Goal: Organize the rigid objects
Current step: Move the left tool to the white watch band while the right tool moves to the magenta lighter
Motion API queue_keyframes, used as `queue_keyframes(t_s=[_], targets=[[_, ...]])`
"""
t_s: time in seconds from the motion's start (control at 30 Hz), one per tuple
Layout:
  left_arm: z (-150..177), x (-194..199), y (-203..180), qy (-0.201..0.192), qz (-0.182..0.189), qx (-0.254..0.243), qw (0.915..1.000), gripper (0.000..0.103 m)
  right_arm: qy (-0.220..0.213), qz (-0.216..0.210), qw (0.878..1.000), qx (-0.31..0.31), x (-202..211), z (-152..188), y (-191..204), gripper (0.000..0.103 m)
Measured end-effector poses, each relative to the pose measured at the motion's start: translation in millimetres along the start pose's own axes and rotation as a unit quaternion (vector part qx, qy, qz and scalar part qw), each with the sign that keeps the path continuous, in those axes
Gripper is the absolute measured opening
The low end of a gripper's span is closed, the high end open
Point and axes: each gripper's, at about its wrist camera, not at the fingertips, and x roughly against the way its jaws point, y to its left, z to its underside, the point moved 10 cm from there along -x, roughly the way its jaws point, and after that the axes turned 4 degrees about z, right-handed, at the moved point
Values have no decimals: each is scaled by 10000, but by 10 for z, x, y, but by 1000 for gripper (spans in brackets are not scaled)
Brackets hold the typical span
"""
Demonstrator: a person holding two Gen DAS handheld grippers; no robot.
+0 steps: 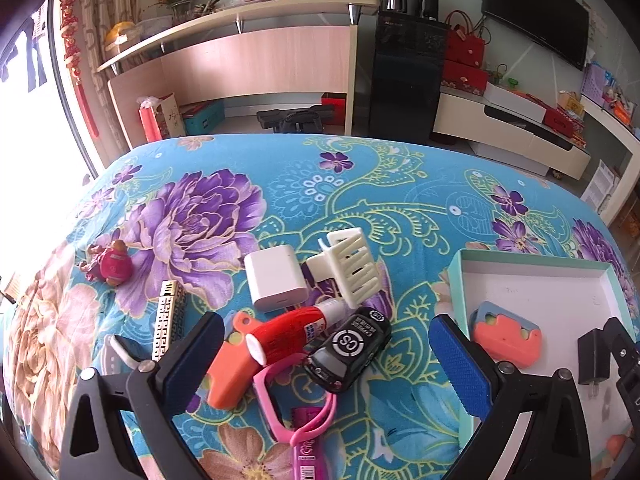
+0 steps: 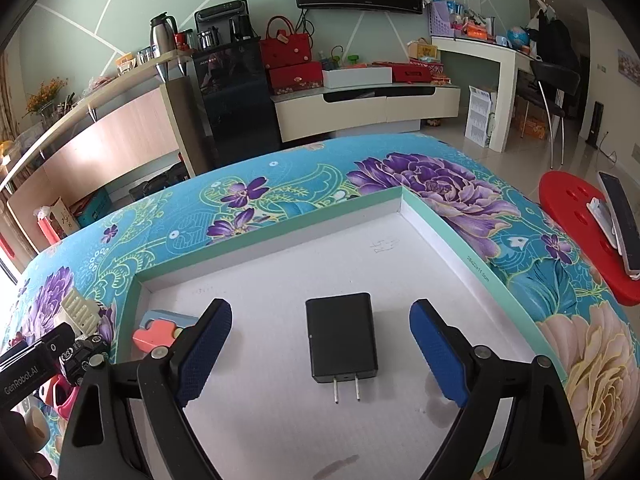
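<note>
In the left wrist view, the left gripper [image 1: 326, 356] stood wide open over the flowered cloth [image 1: 400, 208] and held nothing. Between its fingers lay a red glue bottle [image 1: 288, 334], a black toy car [image 1: 348, 350] and a pink strap [image 1: 296, 404]. A white charger [image 1: 274, 280] and a cream hair clip [image 1: 350, 268] lay just behind them.

In the right wrist view, the right gripper [image 2: 320, 354] was also wide open and empty. A black charger [image 2: 341, 338] lay flat inside the box [image 2: 272, 226], between the fingers without touching them, prongs toward the camera. An orange piece [image 2: 154, 334] rested in the box's left corner.
</note>
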Motion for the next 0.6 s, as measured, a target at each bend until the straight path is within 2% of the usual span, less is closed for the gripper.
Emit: queue_keyframes(t_s=[0.13, 0.37, 0.6], targets=[[22, 54, 269, -1, -296, 131, 9995, 103, -193, -222, 9995, 120, 124, -76, 237, 91], [71, 181, 874, -23, -1020, 350, 9942, 103, -241, -648, 9931, 947, 235, 43, 969, 91], [65, 361, 1330, -110, -1323, 663, 9889, 103, -23, -1313, 9811, 1420, 350, 263, 1579, 91]])
